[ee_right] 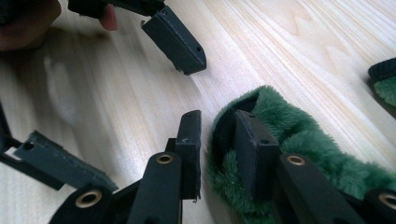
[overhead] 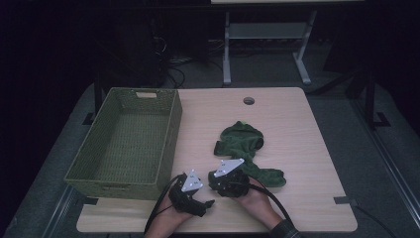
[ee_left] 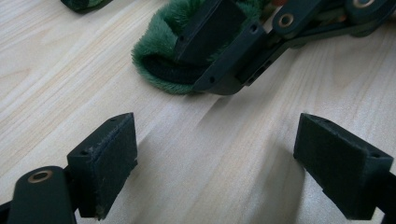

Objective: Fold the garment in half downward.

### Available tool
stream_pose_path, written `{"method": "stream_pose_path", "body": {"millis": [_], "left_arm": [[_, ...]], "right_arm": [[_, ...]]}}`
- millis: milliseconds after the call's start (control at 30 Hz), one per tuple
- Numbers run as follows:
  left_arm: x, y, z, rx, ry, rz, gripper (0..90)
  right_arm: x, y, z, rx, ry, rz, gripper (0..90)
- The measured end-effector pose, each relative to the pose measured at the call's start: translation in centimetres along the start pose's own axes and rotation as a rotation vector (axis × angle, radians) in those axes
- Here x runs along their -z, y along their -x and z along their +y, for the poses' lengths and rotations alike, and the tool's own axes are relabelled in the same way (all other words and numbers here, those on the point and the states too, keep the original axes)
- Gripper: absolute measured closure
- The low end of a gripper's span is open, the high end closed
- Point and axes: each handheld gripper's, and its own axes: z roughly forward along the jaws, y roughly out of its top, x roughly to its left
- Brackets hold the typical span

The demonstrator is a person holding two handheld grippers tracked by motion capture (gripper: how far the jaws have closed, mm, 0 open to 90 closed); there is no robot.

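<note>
A green fuzzy garment [overhead: 246, 148] lies on the table [overhead: 297, 129], a little right of the middle and toward the near edge. The right gripper [ee_right: 218, 154] is at the garment's cuff: one jaw is inside the dark opening, the other stands outside on the bare wood, and the fuzzy edge is between them with a small gap, not pressed. The left gripper [ee_left: 215, 163] rests low over the wood just beside it, near the front edge, with its jaws wide apart and nothing between them. A woven green basket [overhead: 171, 136] stands at the left edge of the table.
</note>
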Motion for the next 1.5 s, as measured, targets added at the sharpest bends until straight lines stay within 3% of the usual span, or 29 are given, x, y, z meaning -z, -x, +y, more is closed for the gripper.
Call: {"method": "stream_pose_path", "body": {"millis": [67, 233, 433, 500, 600, 800, 1067, 1500], "left_arm": [[0.0, 0.0, 0.0, -0.005, 0.000, 0.002, 12.9], [0.0, -0.1, 0.0, -0.007, 0.000, 0.001, 12.8], [0.0, 0.0, 0.0, -0.005, -0.002, 0.000, 12.9], [0.0, -0.1, 0.0, -0.002, 0.000, -0.001, 12.9], [0.0, -0.1, 0.0, -0.003, 0.000, -0.002, 12.9], [-0.1, 0.0, 0.0, 0.002, 0.005, -0.003, 12.9], [-0.1, -0.1, 0.1, 0.002, 0.004, -0.004, 12.9], [-0.1, -0.1, 0.1, 0.001, 0.005, -0.004, 13.0]], "right_arm": [[-0.2, -0.1, -0.1, 0.010, -0.001, -0.011, 75.1], [-0.3, -0.1, -0.2, -0.026, 0.002, -0.006, 85.7], [0.0, -0.1, -0.2, -0.047, 0.013, 0.028, 86.9], [1.0, 0.0, 0.0, -0.075, 0.053, 0.070, 86.8], [2.1, 0.2, 0.1, -0.089, 0.100, 0.095, 86.7], [4.6, 1.1, 0.0, -0.129, 0.181, 0.114, 86.4], [6.7, 2.9, -1.0, -0.171, 0.230, 0.077, 86.2], [9.4, 5.1, -3.7, -0.249, 0.241, -0.010, 85.8]]}}
